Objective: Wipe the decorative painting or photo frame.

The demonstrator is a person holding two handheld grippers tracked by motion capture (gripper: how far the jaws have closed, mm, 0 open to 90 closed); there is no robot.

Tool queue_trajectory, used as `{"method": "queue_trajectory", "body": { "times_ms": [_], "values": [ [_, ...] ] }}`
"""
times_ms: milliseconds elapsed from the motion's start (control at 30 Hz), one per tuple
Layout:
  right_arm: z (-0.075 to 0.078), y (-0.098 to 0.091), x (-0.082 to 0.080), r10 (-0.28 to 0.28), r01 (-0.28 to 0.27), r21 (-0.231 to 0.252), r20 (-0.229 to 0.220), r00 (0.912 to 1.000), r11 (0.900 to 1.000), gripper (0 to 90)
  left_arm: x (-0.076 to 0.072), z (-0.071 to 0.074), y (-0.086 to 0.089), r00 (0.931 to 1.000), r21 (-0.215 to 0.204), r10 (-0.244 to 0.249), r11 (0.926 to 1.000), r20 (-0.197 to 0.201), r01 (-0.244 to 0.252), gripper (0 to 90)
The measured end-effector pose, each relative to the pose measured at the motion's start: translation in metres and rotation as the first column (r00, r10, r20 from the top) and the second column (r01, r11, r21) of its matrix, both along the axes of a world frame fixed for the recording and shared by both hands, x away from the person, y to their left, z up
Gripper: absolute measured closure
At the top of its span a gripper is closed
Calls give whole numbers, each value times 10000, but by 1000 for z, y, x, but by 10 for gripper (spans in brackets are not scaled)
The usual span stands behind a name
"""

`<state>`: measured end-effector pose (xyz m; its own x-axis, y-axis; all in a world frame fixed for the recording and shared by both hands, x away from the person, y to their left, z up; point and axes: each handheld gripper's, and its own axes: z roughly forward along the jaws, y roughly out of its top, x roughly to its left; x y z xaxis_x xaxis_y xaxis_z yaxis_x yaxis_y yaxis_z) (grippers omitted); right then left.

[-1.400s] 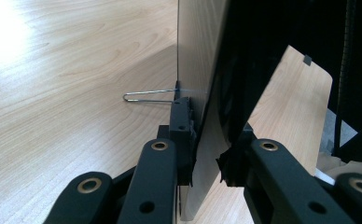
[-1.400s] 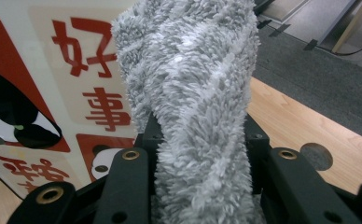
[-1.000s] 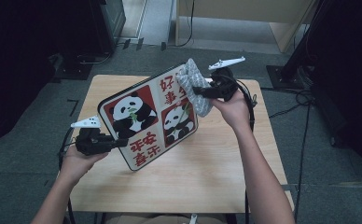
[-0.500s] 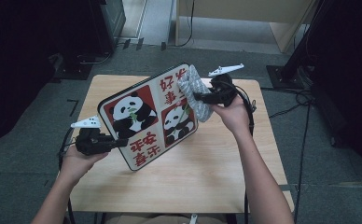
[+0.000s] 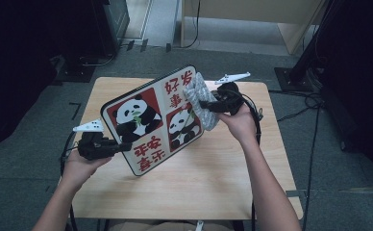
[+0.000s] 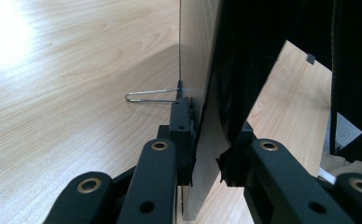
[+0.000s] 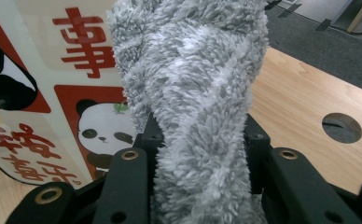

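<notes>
Panda board (image 5: pixel 151 120) is pinched at its edge by the left tool (image 5: pixel 119 147); grey fluffy cloth (image 5: pixel 201 103) is clamped by the right tool (image 5: pixel 208 104) against its face.

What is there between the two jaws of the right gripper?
A fluffy grey cloth is pinched between them, as the right gripper view shows. In the high view, the right gripper presses it on the panda board.

Board (image 5: pixel 151 120) tilted above table (image 5: pixel 213 178); cloth (image 5: pixel 201 101) against board's right edge (touching).
</notes>
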<state>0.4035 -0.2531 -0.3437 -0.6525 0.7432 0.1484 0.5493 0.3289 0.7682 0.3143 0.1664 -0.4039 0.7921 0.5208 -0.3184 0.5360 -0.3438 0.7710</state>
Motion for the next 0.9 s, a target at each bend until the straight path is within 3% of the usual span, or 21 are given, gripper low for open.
{"method": "queue_trajectory", "body": {
  "times_ms": [500,900],
  "values": [
    [-23,-1,-5,6,5,341,-321,9995,9994,638,1,-1,0,10000,-110,-30,9999,-17,30,789],
    [-42,-3,-7,-4,-2,-79,-772,9970,10000,635,0,0,0,10000,-80,-13,10000,40,13,788]
  ]
}}
